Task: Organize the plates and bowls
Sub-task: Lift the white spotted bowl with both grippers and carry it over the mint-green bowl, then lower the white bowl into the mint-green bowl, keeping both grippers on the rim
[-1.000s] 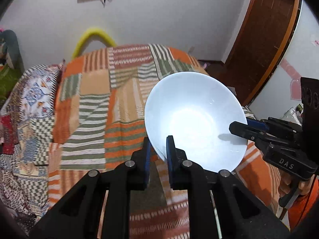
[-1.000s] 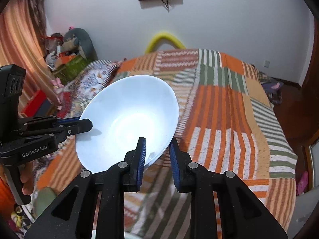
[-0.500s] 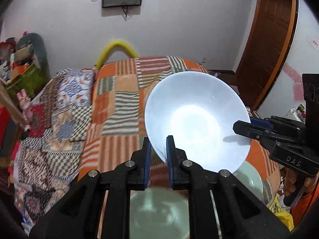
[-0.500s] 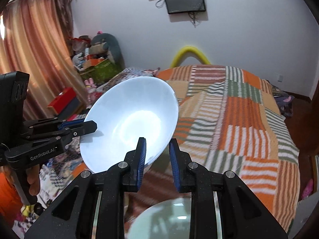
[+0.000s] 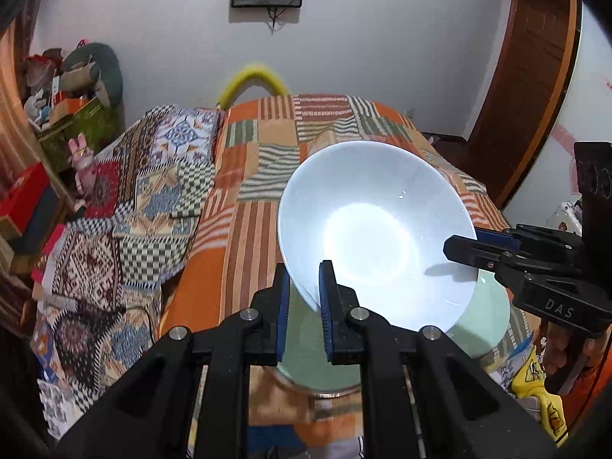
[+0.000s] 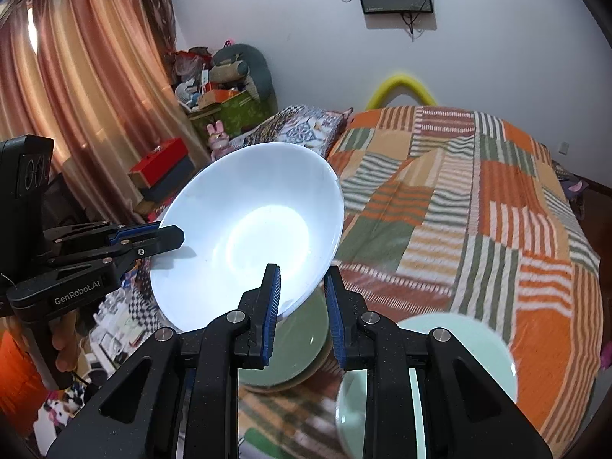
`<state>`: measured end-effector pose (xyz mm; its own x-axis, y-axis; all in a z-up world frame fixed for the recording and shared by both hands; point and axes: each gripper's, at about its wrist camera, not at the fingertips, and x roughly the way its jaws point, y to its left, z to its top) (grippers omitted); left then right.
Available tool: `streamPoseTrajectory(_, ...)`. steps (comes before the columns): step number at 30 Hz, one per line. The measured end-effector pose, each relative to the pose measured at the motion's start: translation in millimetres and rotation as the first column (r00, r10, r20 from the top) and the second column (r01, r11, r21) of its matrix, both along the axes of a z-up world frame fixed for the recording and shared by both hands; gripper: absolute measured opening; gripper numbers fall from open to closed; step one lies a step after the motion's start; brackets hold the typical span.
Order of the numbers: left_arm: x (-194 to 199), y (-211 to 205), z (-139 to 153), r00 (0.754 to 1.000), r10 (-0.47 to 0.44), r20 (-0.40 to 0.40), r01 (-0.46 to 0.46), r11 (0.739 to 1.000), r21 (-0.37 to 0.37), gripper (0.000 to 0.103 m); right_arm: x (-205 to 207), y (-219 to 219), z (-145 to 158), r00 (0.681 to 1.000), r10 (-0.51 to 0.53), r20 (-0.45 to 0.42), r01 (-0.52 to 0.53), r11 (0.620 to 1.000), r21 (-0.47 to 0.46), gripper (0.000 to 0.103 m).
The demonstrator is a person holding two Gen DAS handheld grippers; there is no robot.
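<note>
Left wrist view: the left gripper [image 5: 304, 287] is clamped on the near-left rim of the white bowl [image 5: 376, 241], which hangs tilted in the air above a pale green plate [image 5: 493, 317] on the patchwork bedspread [image 5: 244, 176]. The right gripper [image 5: 464, 246] pinches the bowl's right rim. To seat the bowl well, both hands should level it, centre it over the green dish below, then lower together before releasing. Right wrist view: the right gripper [image 6: 302, 287] bites the bowl's [image 6: 252, 237] near rim, angled downward; the left gripper [image 6: 168, 237] grips the left rim, a hand [image 6: 63, 348] visible below it. A second green plate [image 6: 470, 336] lies near right.
</note>
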<state>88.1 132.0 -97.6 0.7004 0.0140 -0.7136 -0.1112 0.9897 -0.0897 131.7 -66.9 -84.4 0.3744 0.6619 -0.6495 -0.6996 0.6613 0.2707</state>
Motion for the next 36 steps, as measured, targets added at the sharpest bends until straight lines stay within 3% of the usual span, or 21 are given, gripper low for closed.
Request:
streamPoseTrajectory(22,-11.1,22.8,-84.8,0.988,0.061,-0.143,-0.071,0.995,-0.068,0.014,-24.3,31.0,-67.5,0.993,0.031,-0.112,-0.043,0.993,-0.107,0.022)
streamPoseTrajectory(36,0.6,24.3,-114.8,0.978,0.054,-0.201,-0.068,0.996,-0.061,0.014,-25.0,41.4,-81.9,0.994,0.031,-0.105,-0.049,0.983,-0.179,0.022)
